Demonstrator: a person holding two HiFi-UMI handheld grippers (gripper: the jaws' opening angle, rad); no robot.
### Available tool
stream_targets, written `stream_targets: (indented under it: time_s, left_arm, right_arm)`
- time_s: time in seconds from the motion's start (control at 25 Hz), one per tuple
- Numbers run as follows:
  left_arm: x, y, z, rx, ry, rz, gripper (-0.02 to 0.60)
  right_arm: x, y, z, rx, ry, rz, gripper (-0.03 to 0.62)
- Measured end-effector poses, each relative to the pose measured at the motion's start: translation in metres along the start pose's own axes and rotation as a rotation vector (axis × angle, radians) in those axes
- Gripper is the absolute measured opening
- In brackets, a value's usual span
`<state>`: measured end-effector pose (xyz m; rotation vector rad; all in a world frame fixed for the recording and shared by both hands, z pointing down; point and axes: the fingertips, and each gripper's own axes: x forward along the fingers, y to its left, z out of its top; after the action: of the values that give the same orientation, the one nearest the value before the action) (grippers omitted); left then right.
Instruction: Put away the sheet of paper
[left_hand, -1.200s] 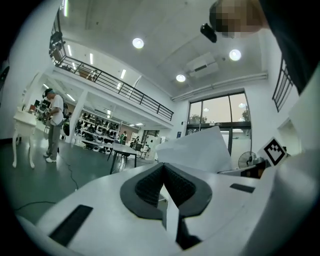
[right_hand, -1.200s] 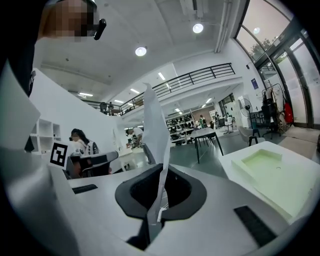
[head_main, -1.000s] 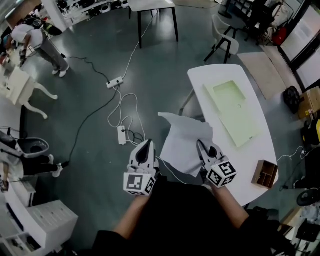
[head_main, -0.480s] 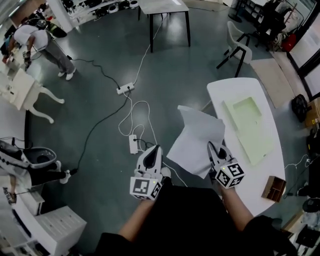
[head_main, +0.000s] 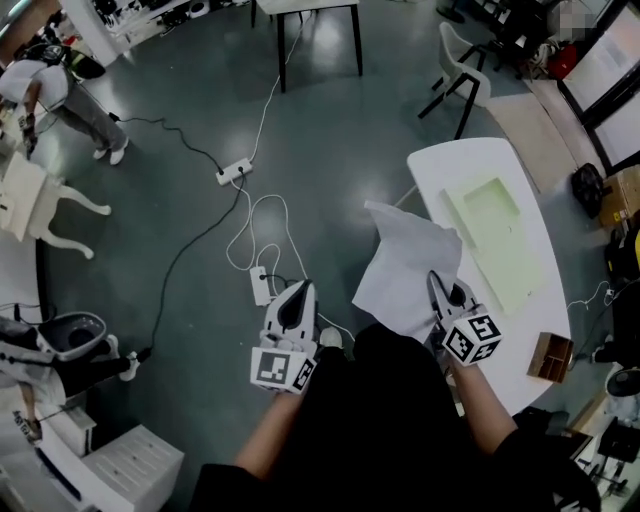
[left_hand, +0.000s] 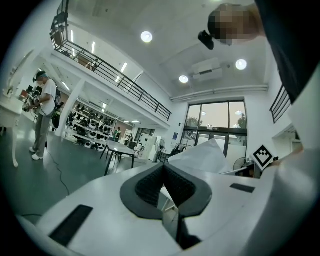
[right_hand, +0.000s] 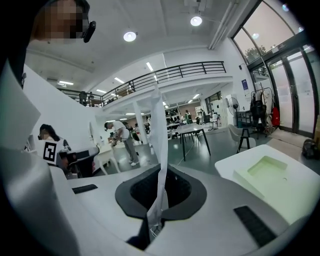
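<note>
Grey floor (head_main: 330, 150) with cables (head_main: 243, 215), white table (head_main: 437, 165) at right | sheet of paper (head_main: 405, 270) held up, middle right, by table's left edge | right gripper (head_main: 441, 287) jaws pinched on paper's lower edge | left gripper (head_main: 296, 291) lower middle, jaws together, holding nothing

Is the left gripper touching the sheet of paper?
Apart. Head view: bare floor shows between the left gripper and the sheet of paper; only the right gripper pinches it.
</note>
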<state>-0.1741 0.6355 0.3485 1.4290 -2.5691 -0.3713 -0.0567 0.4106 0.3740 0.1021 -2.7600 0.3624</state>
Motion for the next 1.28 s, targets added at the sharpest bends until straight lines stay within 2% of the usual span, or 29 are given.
stream_targets:
  time_s: [0.16, 0.48, 0.72, 0.88, 1.16, 1.28]
  left_arm:
    - [0.016, -0.002, -0.016, -0.031, 0.054, -0.048, 0.002]
    - [0.057, -0.027, -0.03, 0.007, 0.121, -0.156, 0.002]
    - [0.106, -0.068, -0.036, 0.047, 0.183, -0.302, 0.002]
    - [0.148, -0.098, -0.039, 0.048, 0.201, -0.382, 0.002]
    - [0.214, -0.151, -0.054, 0.06, 0.217, -0.47, 0.002]
    - [0.241, -0.156, -0.057, 0.076, 0.241, -0.453, 0.002]
  right_arm:
    - [-0.008, -0.011, -0.004, 0.034, -0.002, -0.052, -0.002]
    - [-0.029, -0.047, -0.018, 0.118, -0.056, -0.166, -0.002]
    - [-0.054, -0.091, -0.018, 0.205, -0.132, -0.289, -0.002]
    - [-0.074, -0.127, -0.017, 0.263, -0.148, -0.361, -0.002]
    - [-0.105, -0.201, -0.021, 0.289, -0.141, -0.454, -0.002]
    - [-0.104, -0.227, -0.016, 0.319, -0.151, -0.467, -0.002]
